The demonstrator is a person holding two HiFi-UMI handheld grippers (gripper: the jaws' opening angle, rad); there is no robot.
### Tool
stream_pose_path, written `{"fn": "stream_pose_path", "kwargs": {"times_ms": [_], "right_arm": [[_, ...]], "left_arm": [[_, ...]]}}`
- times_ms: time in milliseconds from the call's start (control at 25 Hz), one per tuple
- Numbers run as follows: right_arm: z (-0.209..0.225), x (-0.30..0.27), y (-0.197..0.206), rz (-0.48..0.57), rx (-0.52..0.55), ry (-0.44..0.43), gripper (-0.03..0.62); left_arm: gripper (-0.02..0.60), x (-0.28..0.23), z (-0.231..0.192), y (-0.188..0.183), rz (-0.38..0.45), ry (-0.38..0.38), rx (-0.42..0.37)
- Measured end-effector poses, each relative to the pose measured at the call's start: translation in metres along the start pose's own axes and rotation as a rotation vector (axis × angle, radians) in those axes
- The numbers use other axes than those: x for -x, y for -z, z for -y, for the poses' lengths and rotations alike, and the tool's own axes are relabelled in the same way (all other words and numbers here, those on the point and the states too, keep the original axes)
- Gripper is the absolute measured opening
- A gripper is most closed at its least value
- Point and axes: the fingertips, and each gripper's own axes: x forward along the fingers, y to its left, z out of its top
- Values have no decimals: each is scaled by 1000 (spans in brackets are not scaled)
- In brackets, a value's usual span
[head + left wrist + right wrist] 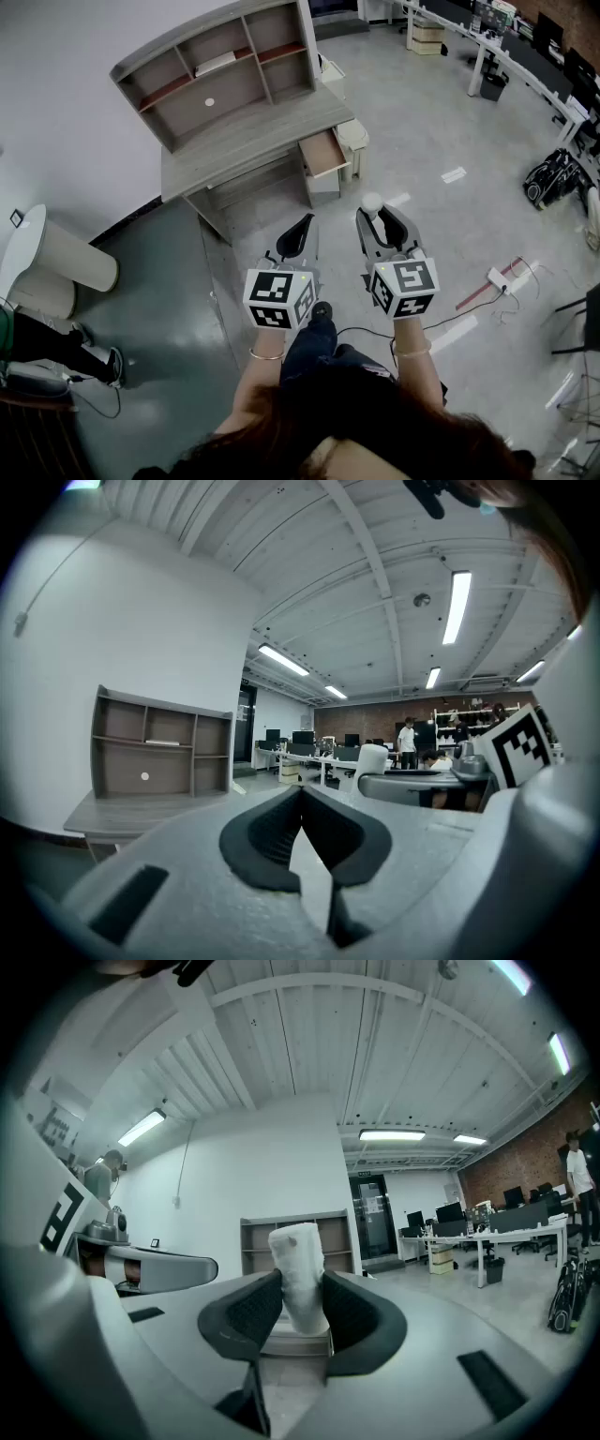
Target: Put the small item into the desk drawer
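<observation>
Right gripper view: right tool pinches upright white roll; left tool jaws together.

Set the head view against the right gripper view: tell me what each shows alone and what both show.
Only the head view: the person's forearms behind the marker cubes, and a power strip on the floor.
Only the right gripper view: the ceiling light and the glass door.
Both: the right gripper shut on the small white roll, the left gripper beside it, and the desk's shelf unit ahead.
</observation>
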Motion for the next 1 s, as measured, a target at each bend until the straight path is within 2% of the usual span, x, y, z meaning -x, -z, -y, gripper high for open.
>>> {"fn": "stream_pose_path", "kwargs": {"times_ms": [440,560,1000], "right_arm": [[2,-45,2,9,36,17,129],[6,-66,2,6,58,36,130],[22,-144,4,-7,38,55,130]], "left_arm": [[15,-29,-26,0,-7,25,-9],[15,-44,-41,0,-6,32,-9],[15,-110,-95,-7,-4,64,12]]}}
